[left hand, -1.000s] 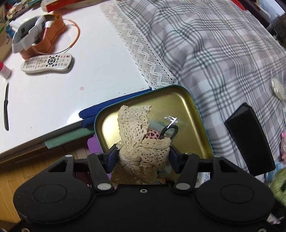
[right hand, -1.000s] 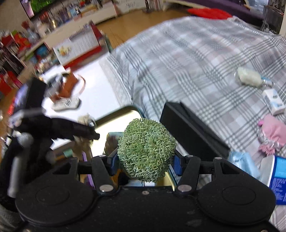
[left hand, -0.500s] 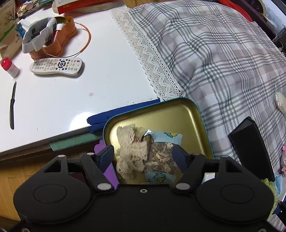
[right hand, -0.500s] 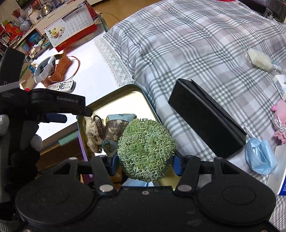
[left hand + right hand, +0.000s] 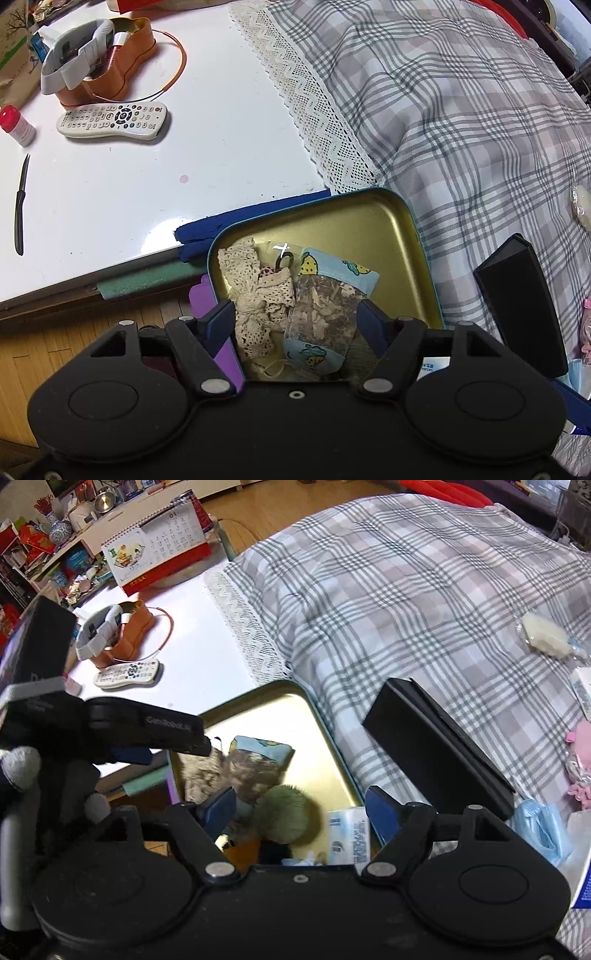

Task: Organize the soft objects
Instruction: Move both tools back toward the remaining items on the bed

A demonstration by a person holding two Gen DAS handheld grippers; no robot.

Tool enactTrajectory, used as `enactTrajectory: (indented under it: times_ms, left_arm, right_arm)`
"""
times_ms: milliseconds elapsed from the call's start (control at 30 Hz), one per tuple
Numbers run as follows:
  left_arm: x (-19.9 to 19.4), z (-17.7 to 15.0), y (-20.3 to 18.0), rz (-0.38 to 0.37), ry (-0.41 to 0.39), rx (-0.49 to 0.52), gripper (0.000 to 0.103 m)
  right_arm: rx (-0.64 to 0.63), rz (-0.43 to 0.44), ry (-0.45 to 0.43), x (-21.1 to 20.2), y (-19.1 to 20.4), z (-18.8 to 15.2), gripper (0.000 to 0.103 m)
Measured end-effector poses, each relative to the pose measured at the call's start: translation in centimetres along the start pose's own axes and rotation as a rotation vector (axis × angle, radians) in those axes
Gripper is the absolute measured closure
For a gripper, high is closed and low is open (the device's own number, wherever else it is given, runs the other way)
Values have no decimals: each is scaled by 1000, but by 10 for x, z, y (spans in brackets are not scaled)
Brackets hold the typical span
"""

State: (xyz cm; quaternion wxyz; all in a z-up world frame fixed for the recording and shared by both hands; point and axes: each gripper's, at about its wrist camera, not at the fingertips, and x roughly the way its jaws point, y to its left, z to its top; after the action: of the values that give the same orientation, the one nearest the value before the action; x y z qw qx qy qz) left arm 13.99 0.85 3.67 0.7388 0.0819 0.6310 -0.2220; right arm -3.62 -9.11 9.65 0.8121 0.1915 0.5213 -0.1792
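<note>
Right hand-held gripper (image 5: 301, 805): jaws opening; we see the green scrubby ball (image 5: 286, 819), gripped a second ago, now loose and blurred between them, dropping into the tin tray (image 5: 332, 738).
Left hand-held gripper (image 5: 297, 321): half-wide, empty; it has let go of the lace cloth (image 5: 255, 291).
Tray contents: lace by the near-left corner, print pouch (image 5: 325, 306) beside it.
Meaning: two items filed; soft things remain on the bed (image 5: 424, 590).

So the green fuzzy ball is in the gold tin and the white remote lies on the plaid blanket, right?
Not quite. The green fuzzy ball is in the gold tin, but the white remote lies on the white tabletop beside the plaid blanket, as the right wrist view shows.
</note>
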Motion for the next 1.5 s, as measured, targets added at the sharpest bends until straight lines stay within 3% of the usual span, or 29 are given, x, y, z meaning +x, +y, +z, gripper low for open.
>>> enactTrajectory:
  times_ms: [467, 600, 900, 1233, 1367, 1500]
  left_arm:
    - [2, -8, -13, -20, 18, 54, 35]
    - [4, -11, -18, -65, 48, 51, 35]
    - [-5, -23, -59, -102, 32, 174, 35]
    - [-3, -35, -83, -135, 61, 251, 35]
    - [-4, -36, -88, -132, 55, 264, 35]
    - [-4, -39, -97, -102, 38, 290, 35]
  right_arm:
    - [92, -14, 77, 9, -36, -39, 27]
    - [119, 2, 89, 7, -47, -53, 27]
    - [196, -15, 29, -27, -91, -74, 27]
    - [362, -146, -112, -69, -187, -54, 27]
    - [400, -236, -146, -74, -226, -33, 27]
    - [461, -251, -145, -65, -261, -10, 27]
